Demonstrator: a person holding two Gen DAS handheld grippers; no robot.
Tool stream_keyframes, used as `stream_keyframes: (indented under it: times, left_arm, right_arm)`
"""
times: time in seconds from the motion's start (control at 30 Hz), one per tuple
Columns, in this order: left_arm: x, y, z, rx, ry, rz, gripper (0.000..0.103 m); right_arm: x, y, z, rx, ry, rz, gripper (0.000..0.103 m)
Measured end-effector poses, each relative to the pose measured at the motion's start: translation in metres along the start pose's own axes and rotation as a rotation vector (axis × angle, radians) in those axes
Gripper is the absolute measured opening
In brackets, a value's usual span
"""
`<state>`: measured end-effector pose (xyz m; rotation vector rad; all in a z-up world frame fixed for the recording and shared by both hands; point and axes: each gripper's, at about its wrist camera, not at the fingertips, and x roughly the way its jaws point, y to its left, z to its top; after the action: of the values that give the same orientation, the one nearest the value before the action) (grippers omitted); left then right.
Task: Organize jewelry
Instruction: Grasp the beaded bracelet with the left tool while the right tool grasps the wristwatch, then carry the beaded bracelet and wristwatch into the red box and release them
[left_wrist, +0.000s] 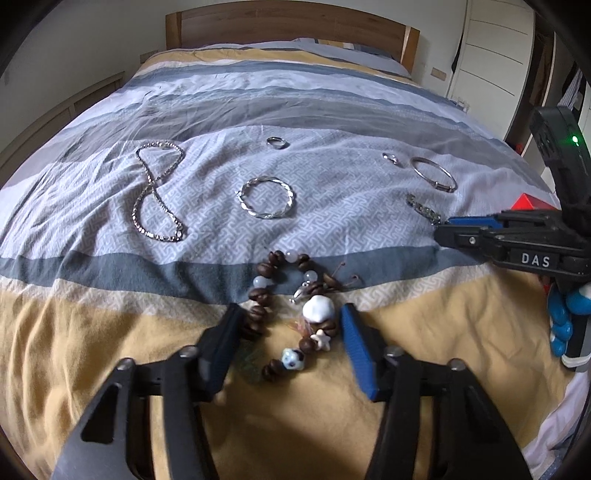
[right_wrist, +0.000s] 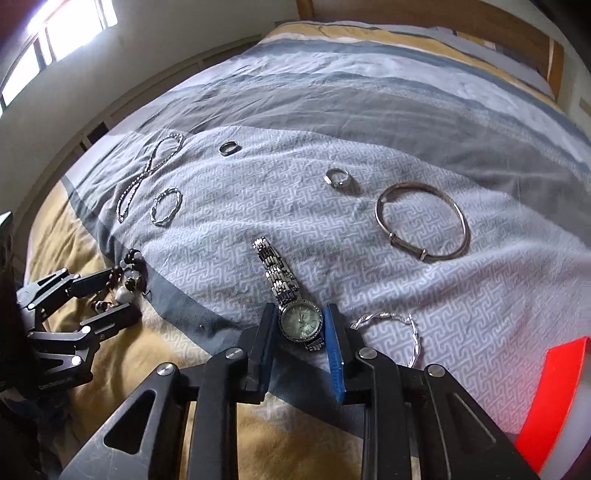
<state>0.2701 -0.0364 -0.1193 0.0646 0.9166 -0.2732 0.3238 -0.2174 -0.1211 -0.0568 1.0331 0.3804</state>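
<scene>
A brown beaded bracelet with white charms lies on the bedspread between the open fingers of my left gripper; the gripper also shows in the right wrist view. A silver watch lies between the open fingers of my right gripper, its face between the pads, which stand close on either side. Farther out lie a silver chain, a twisted bangle, a plain ring, a stone ring, a smooth bangle and another twisted bangle.
The striped bedspread covers the whole bed, with a wooden headboard at the far end. A red and white box sits at the right edge. A white wardrobe stands to the right of the bed.
</scene>
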Motion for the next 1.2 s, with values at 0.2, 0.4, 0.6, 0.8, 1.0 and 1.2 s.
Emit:
stream_keyframes:
  times: [0.2,0.4,0.6,0.8,1.0,1.2]
  left_arm:
    - [-0.002,-0.006,0.000,0.023,0.001,0.005,0.016]
    - [-0.022,-0.015,-0.001,0.020,-0.013,-0.049,0.015]
    - [-0.057,-0.031,0.005,0.016,-0.051,-0.075,0.015]
    - [-0.091,-0.067,0.018,0.054,-0.087,-0.137,0.015]
    - [-0.107,-0.136,0.028,0.134,-0.098,-0.248,0.015]
    - [-0.097,-0.212,0.041,0.201,-0.080,-0.354,0.015]
  right_arm:
    - [0.001,0.002,0.000,-0.009,-0.002,0.003,0.024]
    - [-0.023,0.002,-0.007,0.048,-0.058,0.052,0.023]
    - [-0.069,0.011,-0.015,0.069,-0.130,0.075,0.023]
    - [-0.131,0.006,-0.034,0.086,-0.201,0.062,0.023]
    - [-0.188,-0.031,-0.066,0.133,-0.248,-0.018,0.023]
    - [-0.222,-0.099,-0.112,0.219,-0.235,-0.153,0.023]
